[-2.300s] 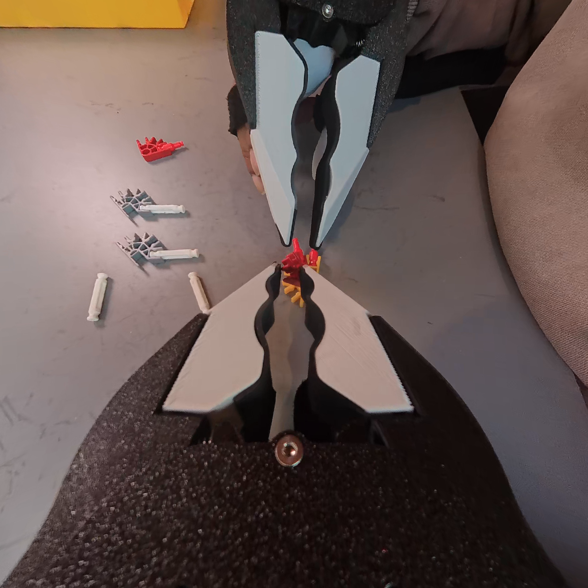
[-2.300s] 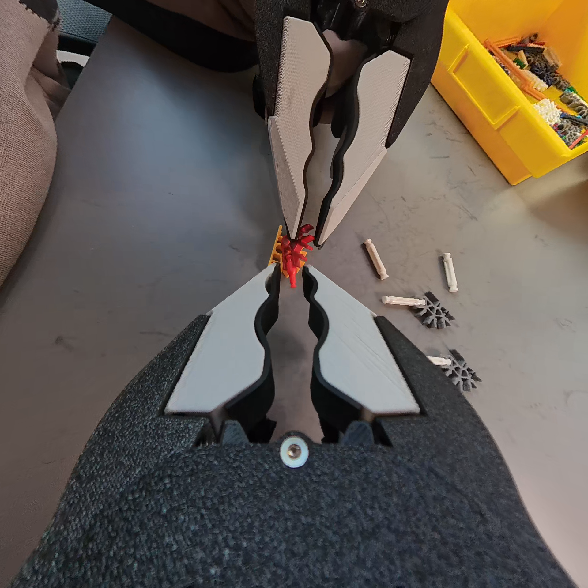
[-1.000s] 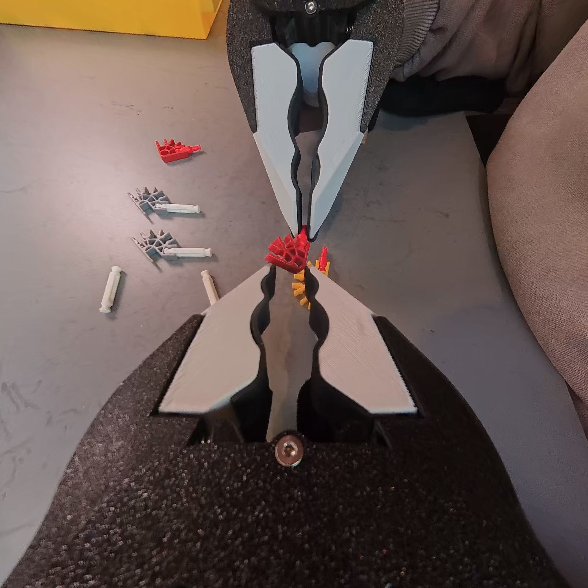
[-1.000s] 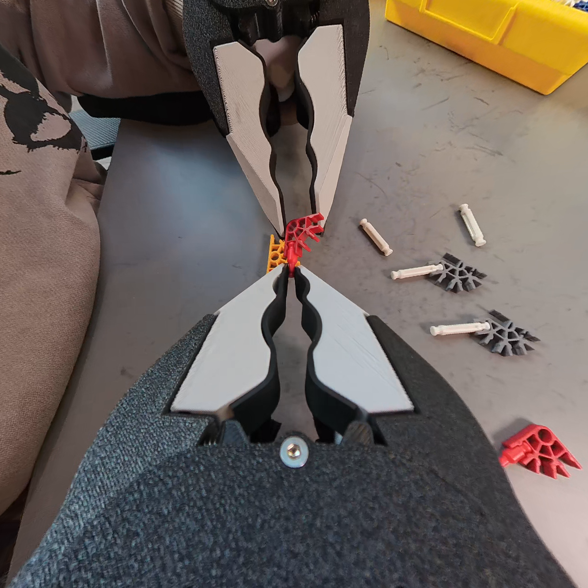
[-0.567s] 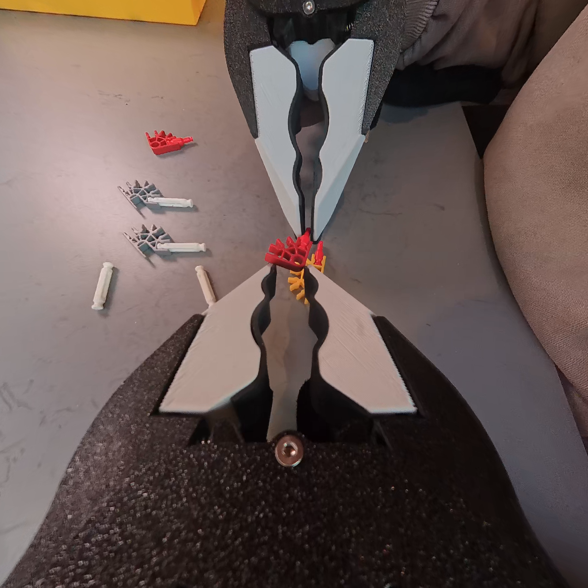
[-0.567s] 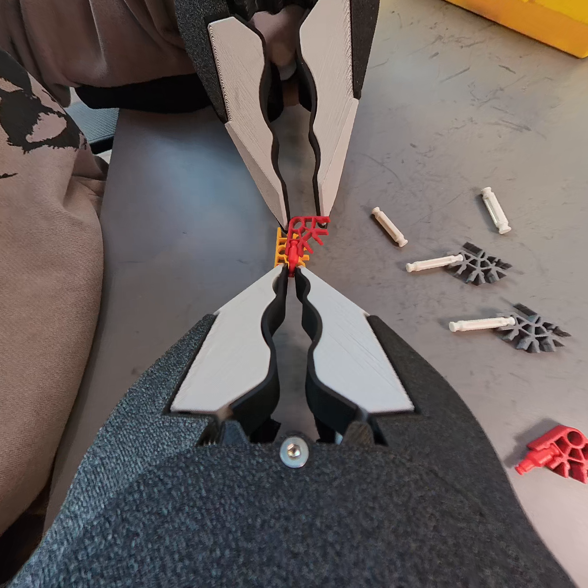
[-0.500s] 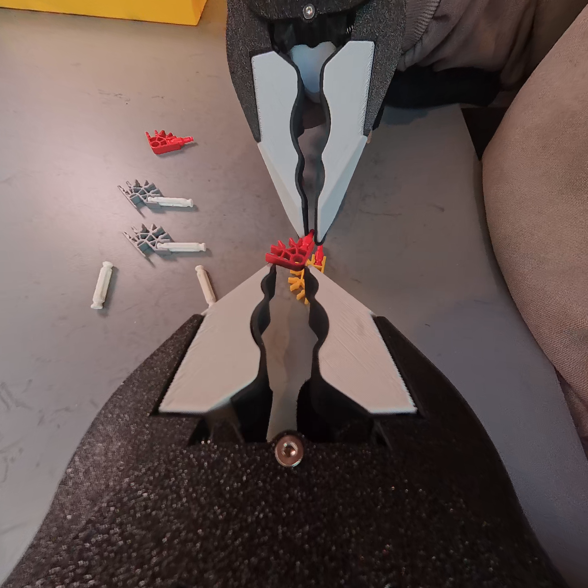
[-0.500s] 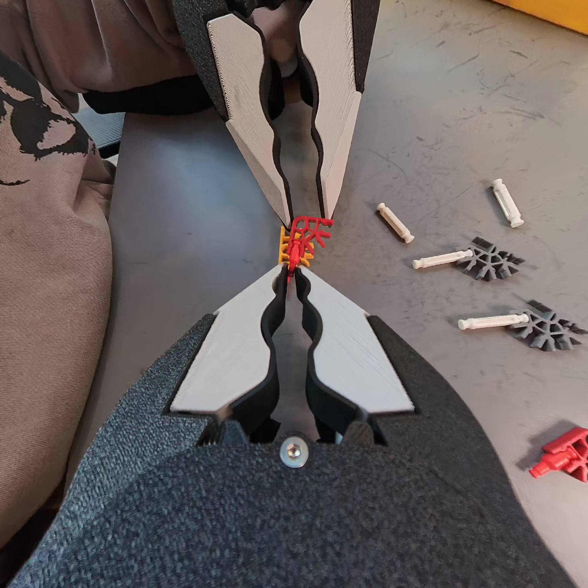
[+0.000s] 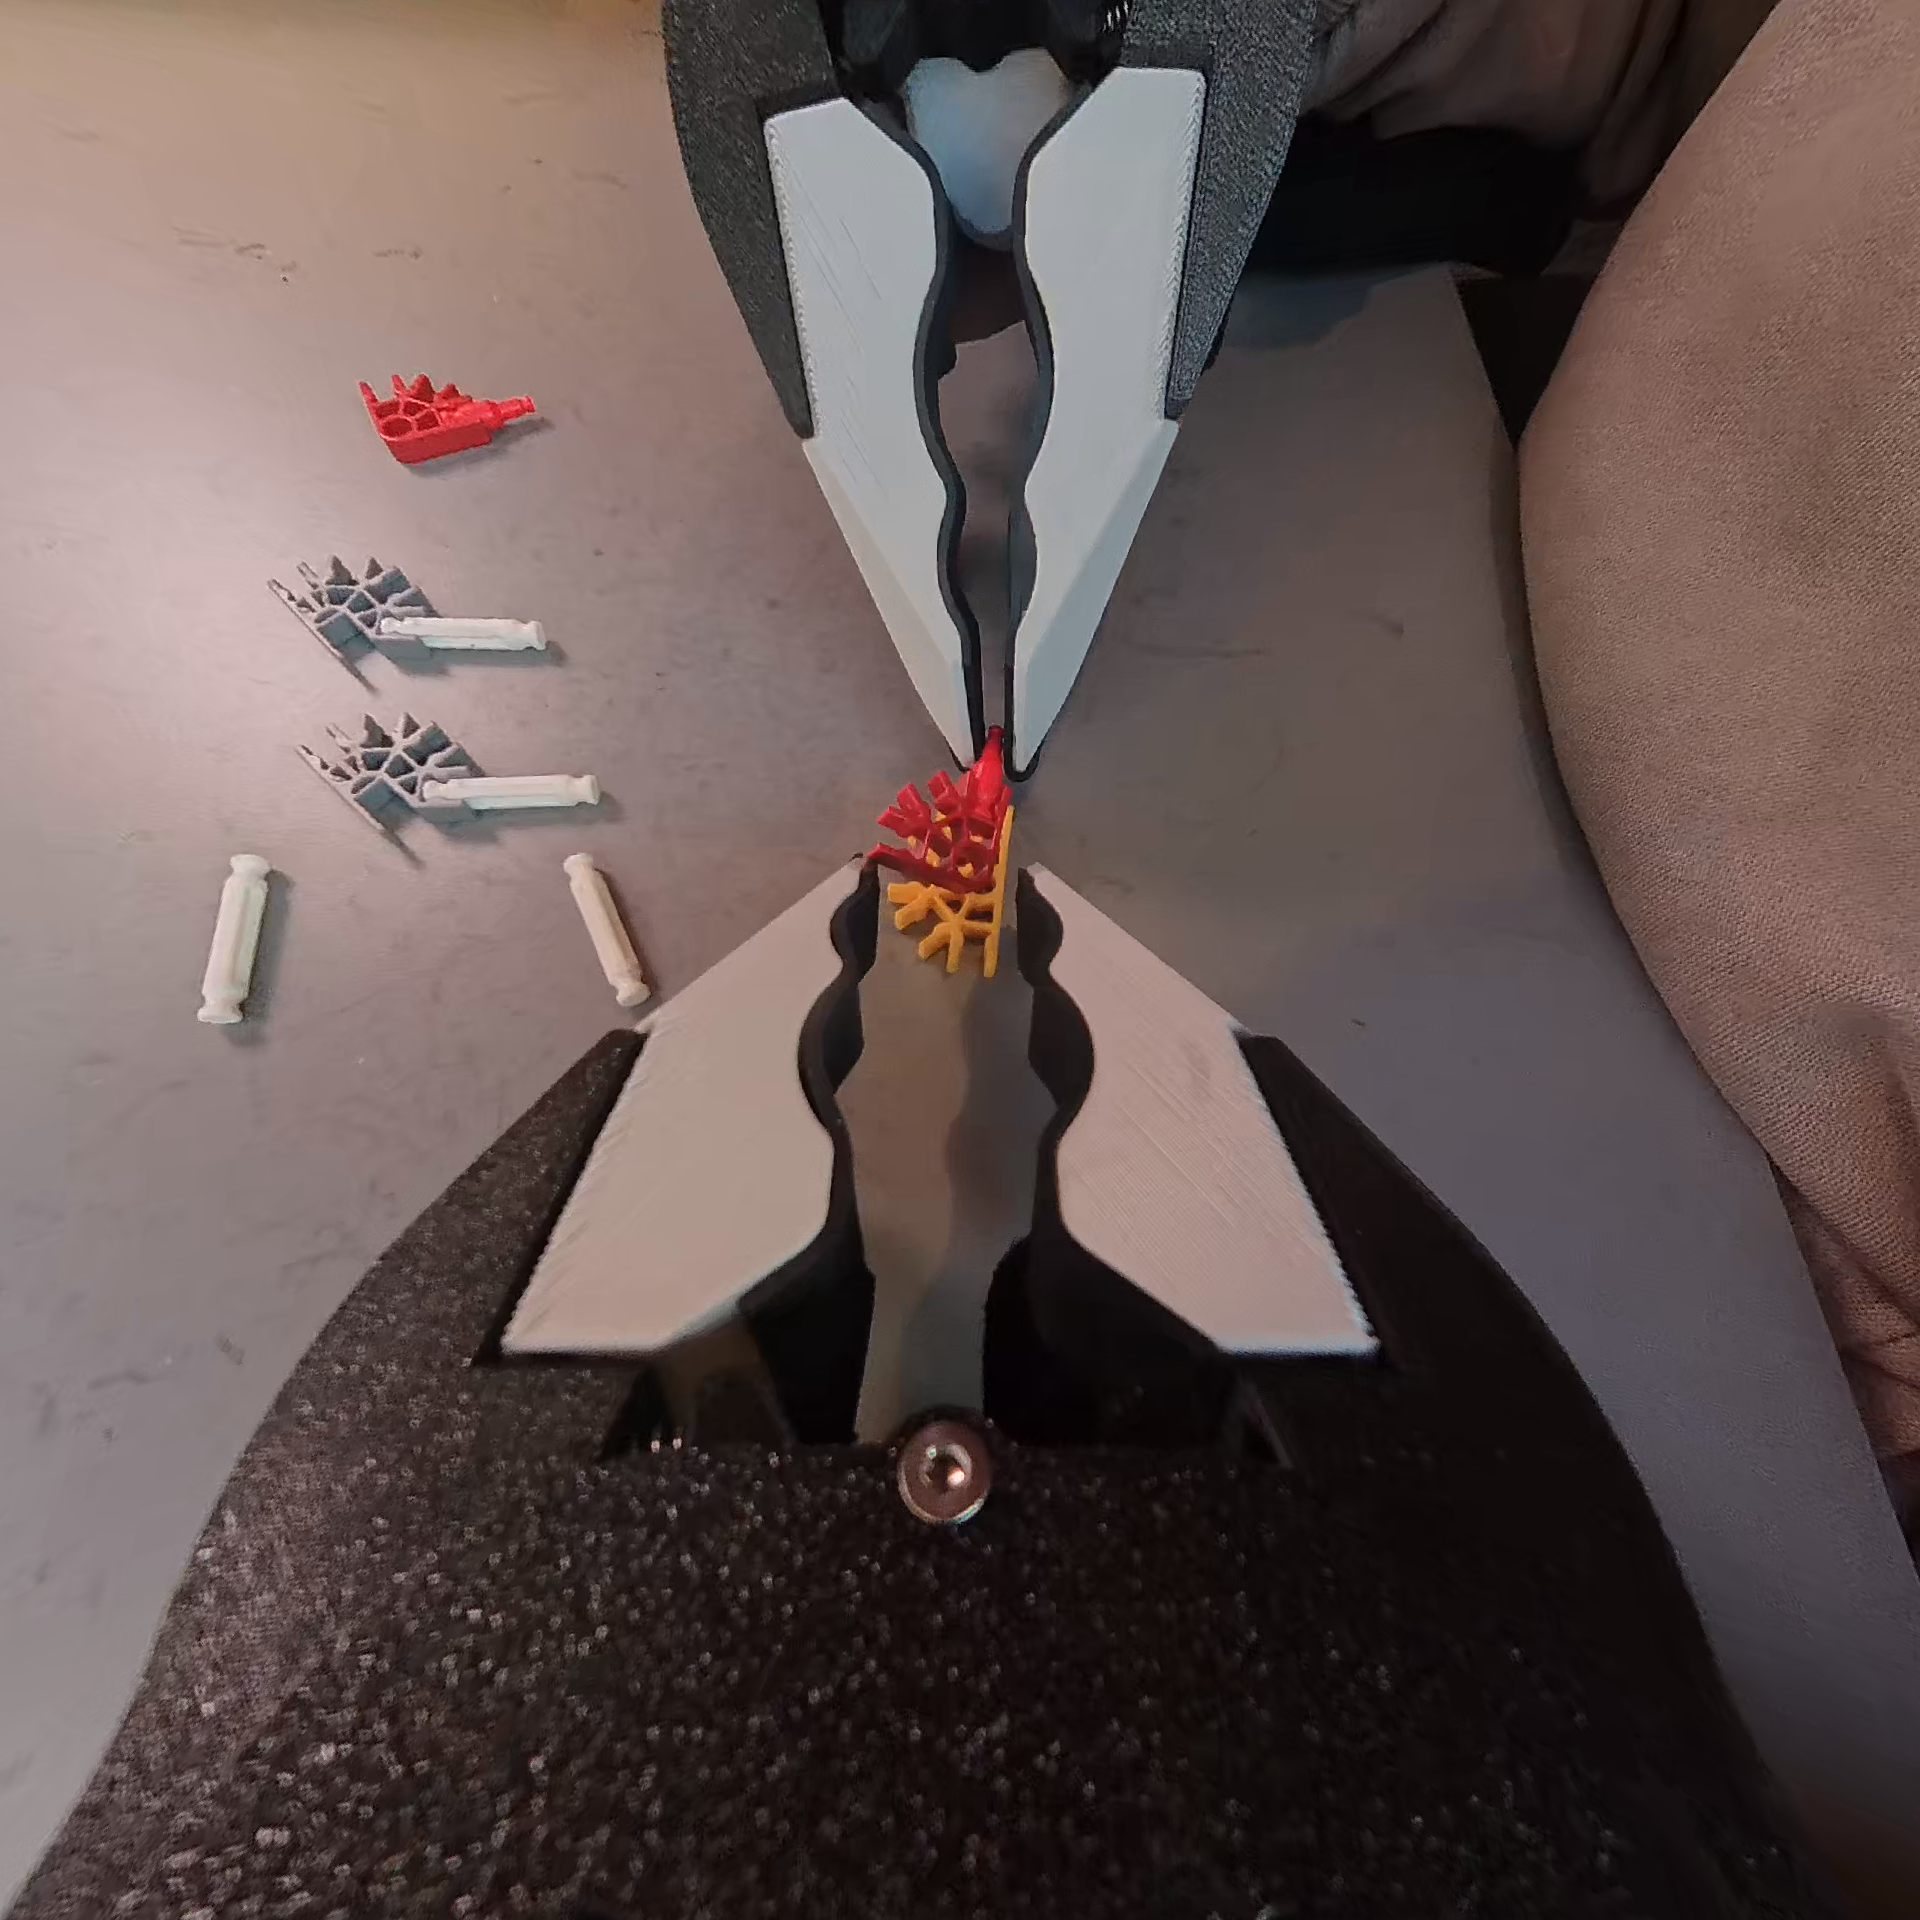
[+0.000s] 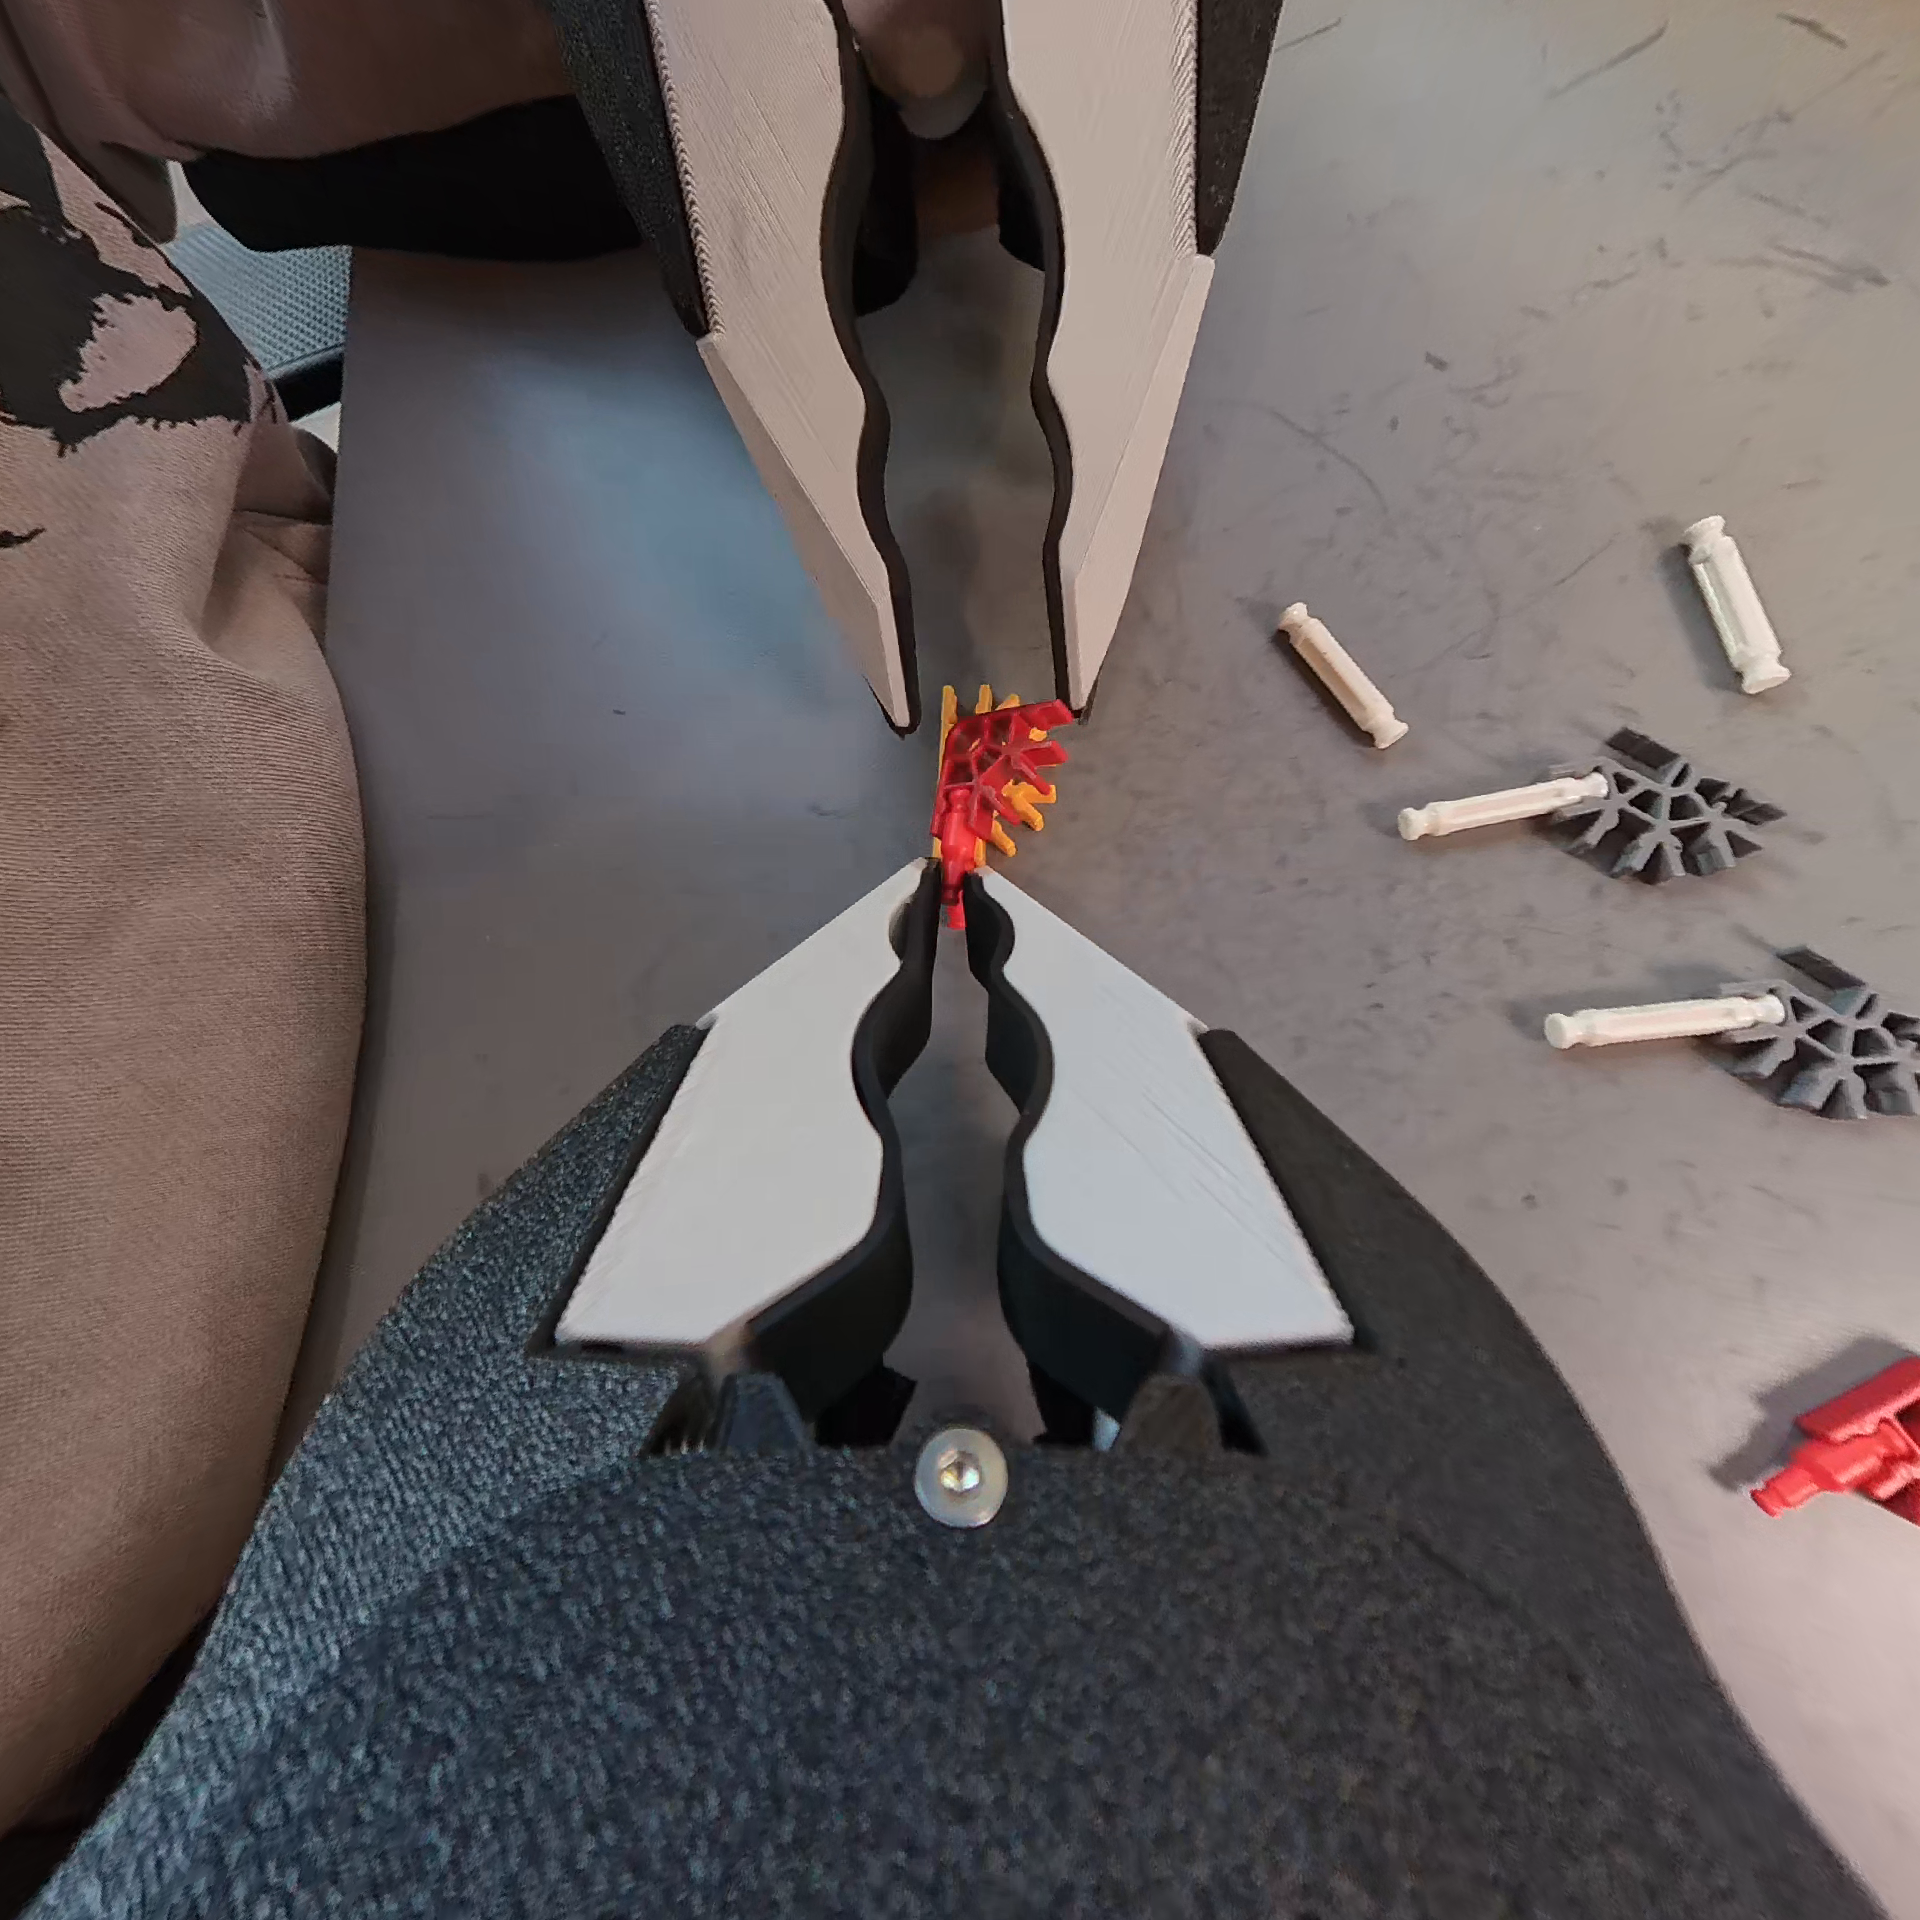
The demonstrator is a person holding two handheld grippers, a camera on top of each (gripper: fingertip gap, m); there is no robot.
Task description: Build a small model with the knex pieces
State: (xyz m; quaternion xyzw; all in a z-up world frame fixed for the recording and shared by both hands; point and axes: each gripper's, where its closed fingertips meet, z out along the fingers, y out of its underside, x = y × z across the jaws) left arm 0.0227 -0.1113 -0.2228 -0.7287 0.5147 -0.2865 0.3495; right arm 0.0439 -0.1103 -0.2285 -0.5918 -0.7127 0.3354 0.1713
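Left wrist view: left gripper (image 9: 942, 878) partly open, clear gap between fingertips, orange piece (image 9: 951, 925) sitting in that gap, nearer the right-hand finger, firm grip not visible. Red piece (image 9: 951, 821) just ahead of the fingertips, overlapping the orange piece, one corner touching the left-hand fingertip. Right gripper (image 9: 992, 753) pointing in from straight ahead, tips almost together, pinching the peg end of the red piece. Off to the left of the fingers on the grey table (image 9: 1247, 831): spare red piece (image 9: 431, 426) farthest out, then grey piece (image 9: 358, 608) touching a white rod (image 9: 468, 632), second grey piece (image 9: 390, 774) likewise, two loose white rods (image 9: 234, 940) nearest. Brown sleeve (image 9: 1714, 623) to the right of the fingers. Right wrist view: right gripper (image 10: 951, 888) closed down on the red peg, red piece (image 10: 997, 764) fanning out ahead of the tips, orange piece (image 10: 1023, 805) behind it. Left gripper (image 10: 987, 717) opposite, tips spread either side of both pieces, red corner touching one tip.
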